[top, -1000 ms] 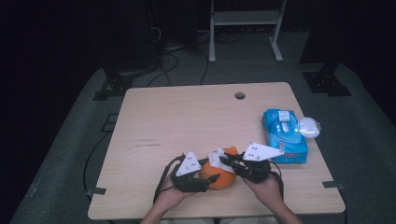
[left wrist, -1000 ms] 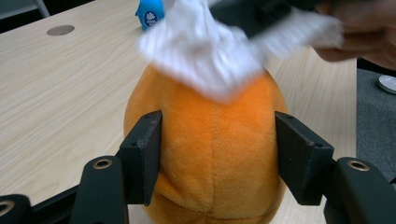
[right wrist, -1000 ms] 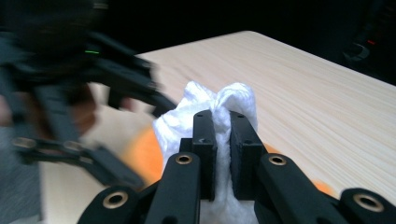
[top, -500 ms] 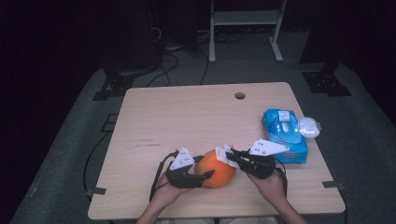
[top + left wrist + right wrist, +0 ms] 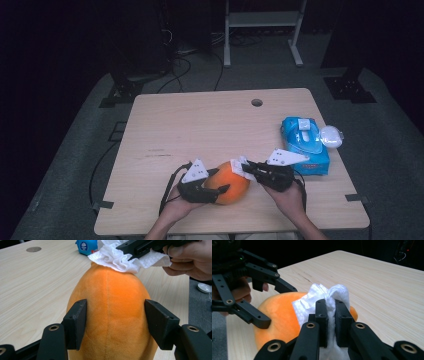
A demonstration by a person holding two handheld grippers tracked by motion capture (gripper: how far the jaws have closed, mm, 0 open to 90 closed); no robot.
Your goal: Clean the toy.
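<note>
An orange plush toy [image 5: 235,181] lies at the table's near edge. My left gripper [image 5: 223,181] is shut on it. In the left gripper view the pads [image 5: 75,322] press into the toy's [image 5: 112,295] two sides, and the jaws have just been closing a little on it. My right gripper [image 5: 246,168] is shut on a crumpled white wipe [image 5: 240,164]. It holds the wipe [image 5: 117,257] against the toy's far end. In the right gripper view the wipe [image 5: 324,293] bulges out between the closed jaws of the right gripper [image 5: 331,307], over the toy [image 5: 279,315].
A blue pack of wipes [image 5: 304,145] lies at the right edge of the wooden table [image 5: 200,125], with a white round lid-like thing [image 5: 331,136] beside it. A cable hole [image 5: 257,102] sits near the far edge. A metal rack [image 5: 262,30] stands behind the table.
More of the orange toy shows between the two grippers than a second ago. The left gripper sits slightly farther left on it. The wipe stays on the toy.
</note>
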